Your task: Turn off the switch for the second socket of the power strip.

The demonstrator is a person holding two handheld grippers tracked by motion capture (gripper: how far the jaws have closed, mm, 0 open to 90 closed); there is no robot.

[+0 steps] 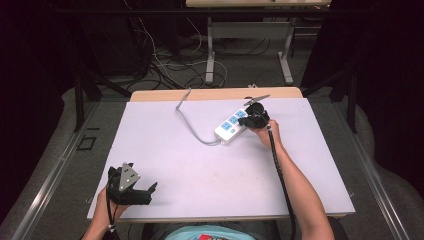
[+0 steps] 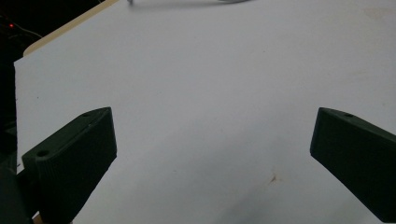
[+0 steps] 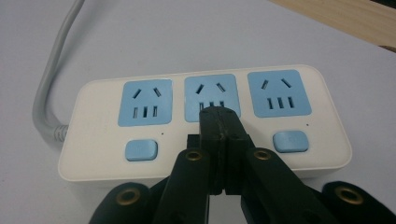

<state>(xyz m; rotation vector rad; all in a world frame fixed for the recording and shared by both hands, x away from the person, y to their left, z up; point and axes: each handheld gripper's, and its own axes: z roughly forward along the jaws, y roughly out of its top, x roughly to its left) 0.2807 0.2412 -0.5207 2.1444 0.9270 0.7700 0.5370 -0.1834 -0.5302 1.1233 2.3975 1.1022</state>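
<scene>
A white power strip (image 1: pixel 229 129) with three blue sockets and blue switches lies at the far right of the white mat, and its grey cable (image 1: pixel 189 120) runs off over the far edge. In the right gripper view the power strip (image 3: pixel 93 154) is close up. My right gripper (image 3: pixel 218 116) is shut with nothing between its jaws; its tip sits over the lower part of the middle socket and hides the middle switch. From above, the right gripper (image 1: pixel 251 119) is on the strip's far end. My left gripper (image 1: pixel 150 192) rests open near the front left corner, and nothing lies between its jaws (image 2: pixel 212 154).
The white mat (image 1: pixel 200 165) covers a wooden table whose far edge (image 1: pixel 215 93) shows. The grey cable (image 3: pixel 51 88) leaves the strip on its left. Behind the table stand desk legs (image 1: pixel 210 55) and loose wires on the floor.
</scene>
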